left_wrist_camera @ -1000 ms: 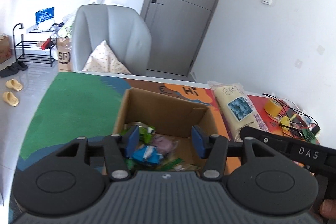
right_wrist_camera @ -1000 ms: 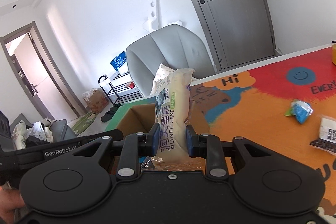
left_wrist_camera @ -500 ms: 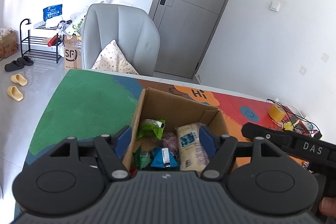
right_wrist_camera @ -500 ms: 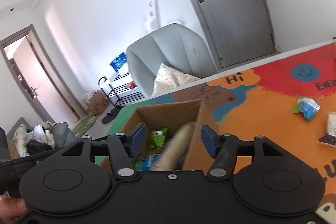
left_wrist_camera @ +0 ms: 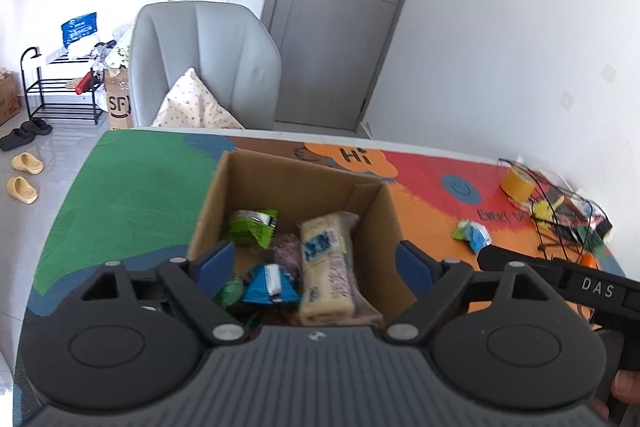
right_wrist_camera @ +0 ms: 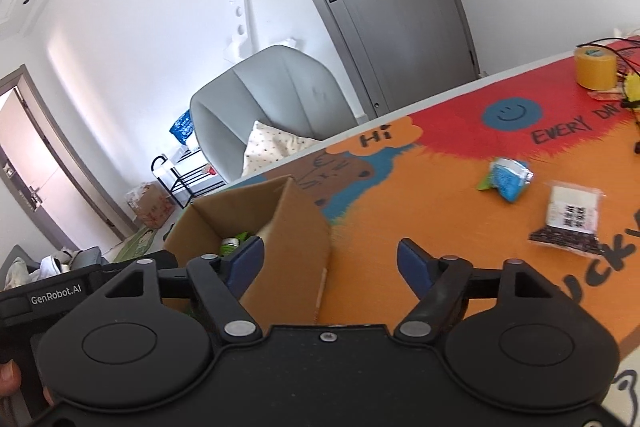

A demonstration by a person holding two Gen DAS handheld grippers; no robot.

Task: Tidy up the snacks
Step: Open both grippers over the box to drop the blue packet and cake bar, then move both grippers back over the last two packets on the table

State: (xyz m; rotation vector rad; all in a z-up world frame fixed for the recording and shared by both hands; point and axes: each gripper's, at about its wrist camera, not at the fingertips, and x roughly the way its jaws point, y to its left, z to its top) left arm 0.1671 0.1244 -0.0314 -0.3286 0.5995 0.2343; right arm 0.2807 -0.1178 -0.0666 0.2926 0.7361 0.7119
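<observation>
We find both tongs, left (left_wrist_camera: 312, 263) and right (right_wrist_camera: 330, 263), opening and empty; cake (left_wrist_camera: 326, 263) lies in the box (left_wrist_camera: 296, 179), at its 3 o'clock side.

Cake pack (left_wrist_camera: 328, 263) released by right gripper (right_wrist_camera: 330, 265), now in box (left_wrist_camera: 296, 183); both jaws opening, apparently empty.

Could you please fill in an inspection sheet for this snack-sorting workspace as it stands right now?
Surface: colourful printed mat covers the table.
Job's things: open cardboard box holds a pale cake pack, green packet and blue packet; a blue-green snack and clear dark-bottomed packet lie on the mat.
Clutter: yellow tape roll.
Grippers: left gripper and right gripper both opening, gripping nothing.
Cables: black wires at far right.
Surroundings: grey chair, cushion, door, shoe rack.
</observation>
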